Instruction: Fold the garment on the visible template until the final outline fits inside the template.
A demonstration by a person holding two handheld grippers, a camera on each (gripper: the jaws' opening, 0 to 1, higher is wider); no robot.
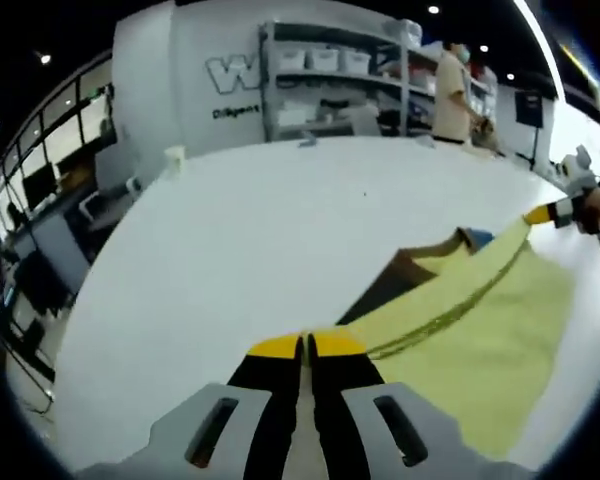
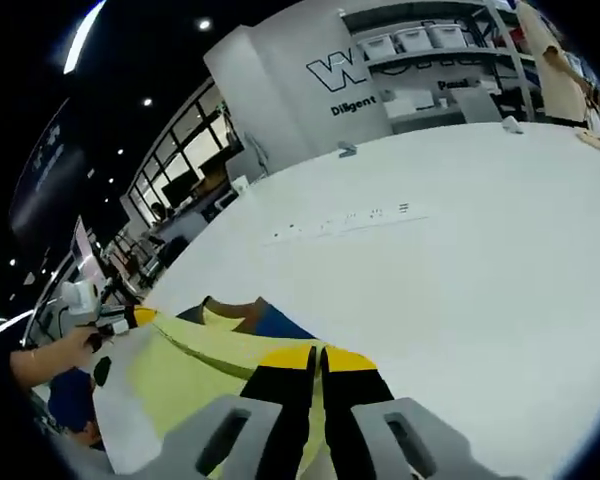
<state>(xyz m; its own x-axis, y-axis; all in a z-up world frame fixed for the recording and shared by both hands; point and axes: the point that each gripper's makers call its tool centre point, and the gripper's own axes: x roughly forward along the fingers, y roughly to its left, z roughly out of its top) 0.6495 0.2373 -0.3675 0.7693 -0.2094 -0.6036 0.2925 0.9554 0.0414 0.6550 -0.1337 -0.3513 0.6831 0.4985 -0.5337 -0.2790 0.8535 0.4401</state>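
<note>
A yellow garment (image 1: 480,330) was held stretched above the white tabletop (image 1: 260,240), pinched at one corner by the left gripper (image 1: 307,348) and at the other by the right gripper (image 2: 317,358), fingers pressed together. Shelves (image 1: 330,75) with bins (image 1: 323,59) stood beyond the tabletop, a person (image 1: 448,85) beside them.

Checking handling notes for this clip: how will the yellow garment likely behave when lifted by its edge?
Probably floppy: the yellow garment stretches taut between the left claw and right claw, sagging below. Likely light, since thin pinches carry it. It may slide easily on the smooth white table.
</note>
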